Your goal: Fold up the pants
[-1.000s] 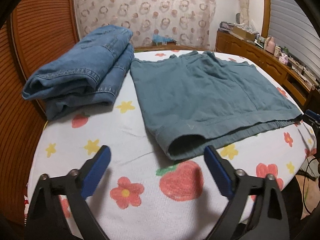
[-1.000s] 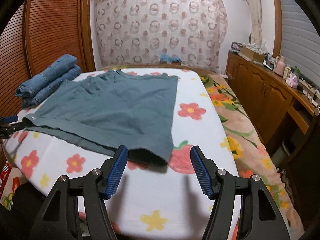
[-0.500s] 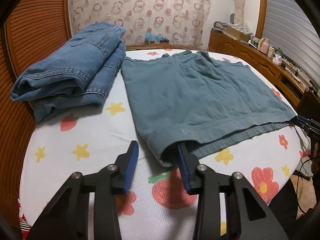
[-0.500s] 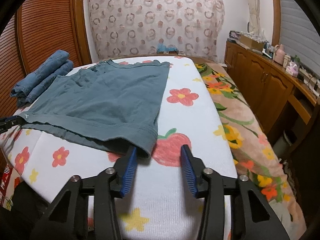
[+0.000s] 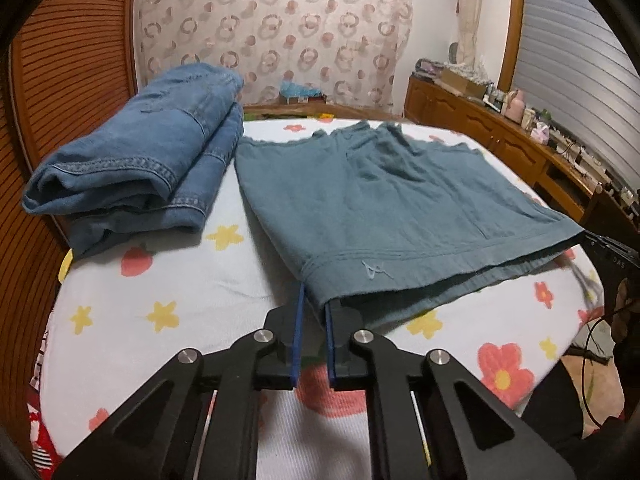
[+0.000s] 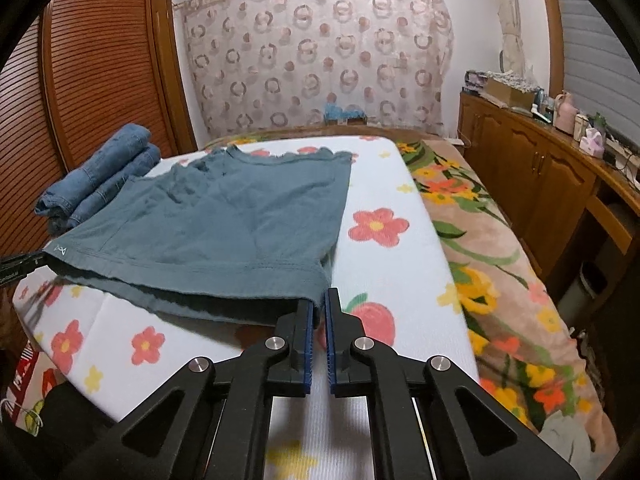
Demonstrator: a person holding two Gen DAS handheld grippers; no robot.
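Observation:
Teal-grey pants (image 5: 384,208) lie flat on the flower-print bed cover (image 5: 168,280), folded short, the hem edge toward me. My left gripper (image 5: 314,300) is shut on the near left hem corner. In the right wrist view the same pants (image 6: 224,220) spread left of centre, and my right gripper (image 6: 318,304) is shut on the near right hem corner. Both corners look slightly raised off the cover. Each gripper's tip shows at the edge of the other's view.
Folded blue jeans (image 5: 136,172) lie left of the pants, against a wooden slatted door (image 5: 60,80). A floral blanket (image 6: 492,264) covers the bed's right side. A wooden cabinet (image 6: 540,176) with small items runs along the right wall.
Both grippers moved forward to the hem and closed from wide open onto the two near corners of the pants.

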